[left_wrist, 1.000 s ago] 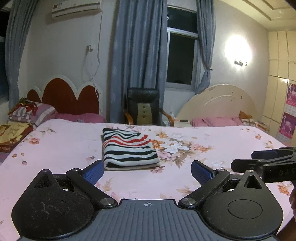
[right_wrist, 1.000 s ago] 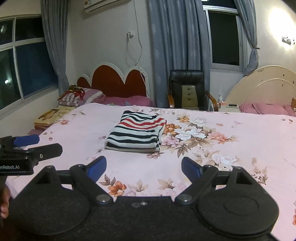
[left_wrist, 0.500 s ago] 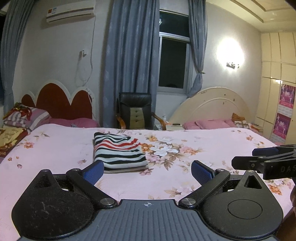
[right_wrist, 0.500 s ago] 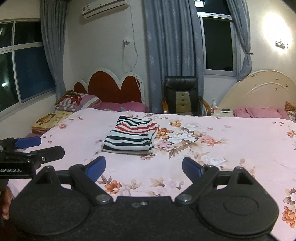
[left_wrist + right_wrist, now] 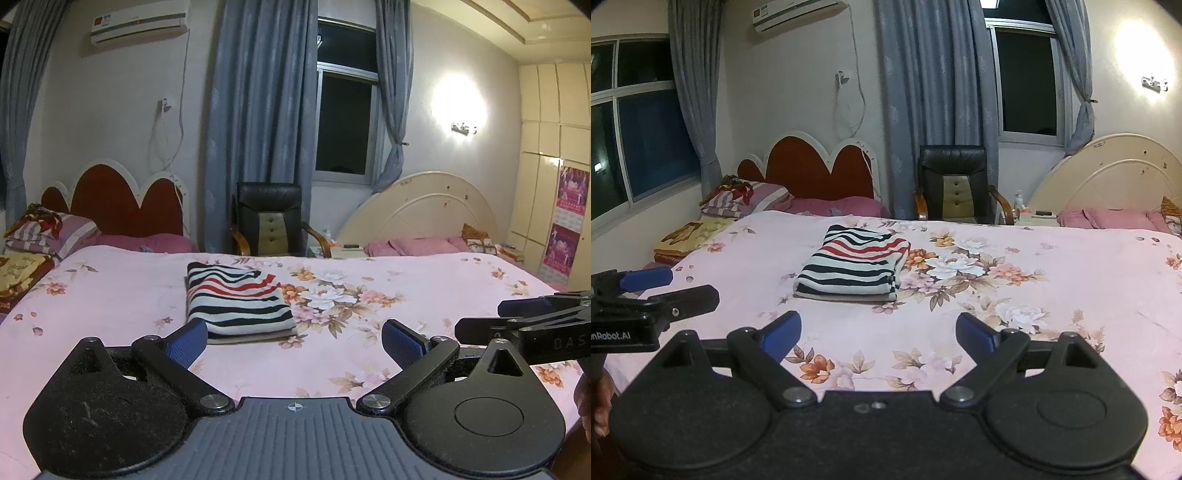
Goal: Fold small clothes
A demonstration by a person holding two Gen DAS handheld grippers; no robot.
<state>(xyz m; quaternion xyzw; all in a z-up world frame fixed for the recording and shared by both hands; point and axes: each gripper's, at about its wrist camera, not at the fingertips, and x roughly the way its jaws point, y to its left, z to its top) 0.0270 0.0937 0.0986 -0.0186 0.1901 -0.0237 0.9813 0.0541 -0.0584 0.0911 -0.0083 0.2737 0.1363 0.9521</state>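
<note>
While both tools hang back at the near edge of the bed [image 5: 1071,258], the striped garment [image 5: 855,267] lies folded flat, well apart from them toward the far left of the flowered sheet. The left gripper [image 5: 291,338] and the right gripper [image 5: 877,330] both stand wide apart, holding nothing. To my eye the fold looks finished; if any tidying remains, I'd come in low and level, pinch only the loose near hem, and avoid dragging the stack.
</note>
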